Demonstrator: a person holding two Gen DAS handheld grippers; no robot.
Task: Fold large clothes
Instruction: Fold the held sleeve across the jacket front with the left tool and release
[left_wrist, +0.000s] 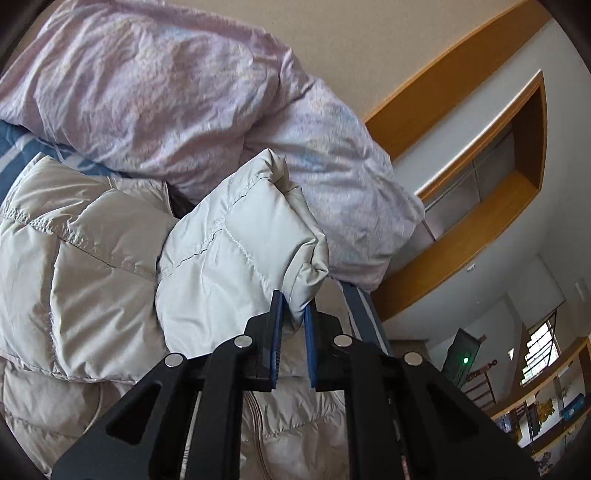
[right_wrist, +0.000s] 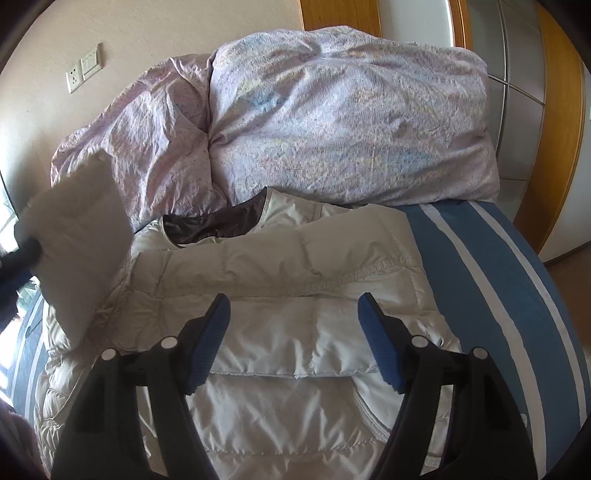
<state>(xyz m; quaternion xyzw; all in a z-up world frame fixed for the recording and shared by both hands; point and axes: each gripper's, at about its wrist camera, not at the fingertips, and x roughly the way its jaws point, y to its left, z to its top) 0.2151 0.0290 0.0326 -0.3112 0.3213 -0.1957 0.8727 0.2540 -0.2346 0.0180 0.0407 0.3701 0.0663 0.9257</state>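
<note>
I see a crumpled lilac duvet (right_wrist: 332, 122) heaped on a blue-striped sheet (right_wrist: 517, 295). A wall socket (right_wrist: 74, 82) sits beside a switch (right_wrist: 91, 65).

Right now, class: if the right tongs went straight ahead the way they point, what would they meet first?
Most likely the pale puffer jacket, lying right ahead of the open right tongs. The lilac duvet sits farther on; depth is uncertain.
</note>
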